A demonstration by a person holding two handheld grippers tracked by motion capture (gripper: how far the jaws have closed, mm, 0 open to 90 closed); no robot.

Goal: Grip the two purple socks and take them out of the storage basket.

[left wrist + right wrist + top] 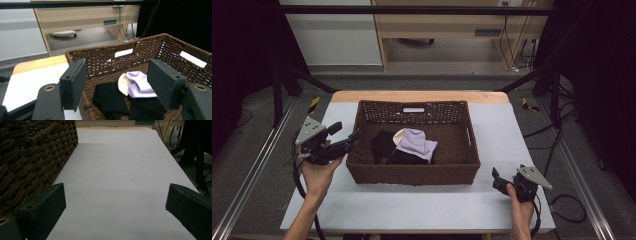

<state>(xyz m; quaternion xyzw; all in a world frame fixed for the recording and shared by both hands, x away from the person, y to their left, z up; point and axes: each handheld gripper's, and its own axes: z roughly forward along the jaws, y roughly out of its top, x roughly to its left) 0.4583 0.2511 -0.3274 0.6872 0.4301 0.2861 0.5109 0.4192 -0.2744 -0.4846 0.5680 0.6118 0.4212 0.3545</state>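
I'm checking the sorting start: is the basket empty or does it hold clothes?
Not empty. The basket holds a lilac cloth over black cloth, with a cream piece beside them.

The basket (414, 172) is showing rough brown wicker; soft lilac cloth (416, 141) is lying inside; the desk (412, 205) is appearing smooth and matt.

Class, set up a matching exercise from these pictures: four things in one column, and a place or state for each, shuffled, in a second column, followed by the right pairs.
Things:
1. left claw
2. right claw
3. lilac cloth
4. wicker basket

Places or states:
A. lies in the basket on the black cloth
B. stands on the white table, holding cloths
C. open at the basket's left rim
D. open over bare table, right of the basket

Pairs: 1-C, 2-D, 3-A, 4-B
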